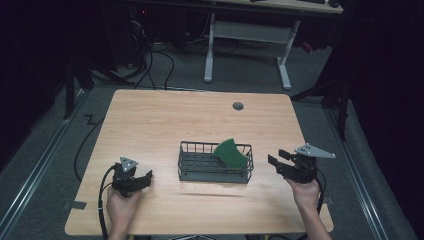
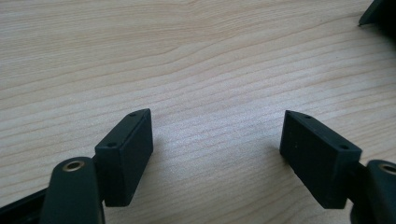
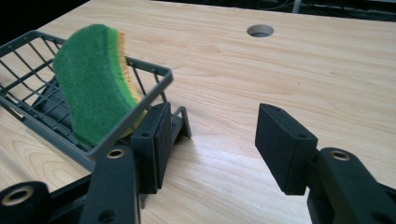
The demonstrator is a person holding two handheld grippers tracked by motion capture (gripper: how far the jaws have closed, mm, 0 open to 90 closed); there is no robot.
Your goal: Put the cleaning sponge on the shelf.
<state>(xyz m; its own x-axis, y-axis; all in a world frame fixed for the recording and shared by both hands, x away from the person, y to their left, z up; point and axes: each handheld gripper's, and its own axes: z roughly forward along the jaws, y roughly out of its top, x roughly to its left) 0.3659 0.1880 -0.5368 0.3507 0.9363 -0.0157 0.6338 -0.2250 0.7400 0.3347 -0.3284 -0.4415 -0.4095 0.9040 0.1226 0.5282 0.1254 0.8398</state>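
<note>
Green sponge (image 3: 95, 84) leans in your wire basket (image 1: 215, 172)
Placing looks done; both grippers, left (image 1: 145, 181) and right (image 1: 277, 157), have jaws apart, empty over the bench (image 1: 165, 120)

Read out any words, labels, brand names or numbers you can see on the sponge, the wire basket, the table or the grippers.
None: no readable text stands anywhere.
The green and yellow sponge, the grey wire basket, the wooden table, the left gripper and the right gripper all bear no print, label or number.
</note>
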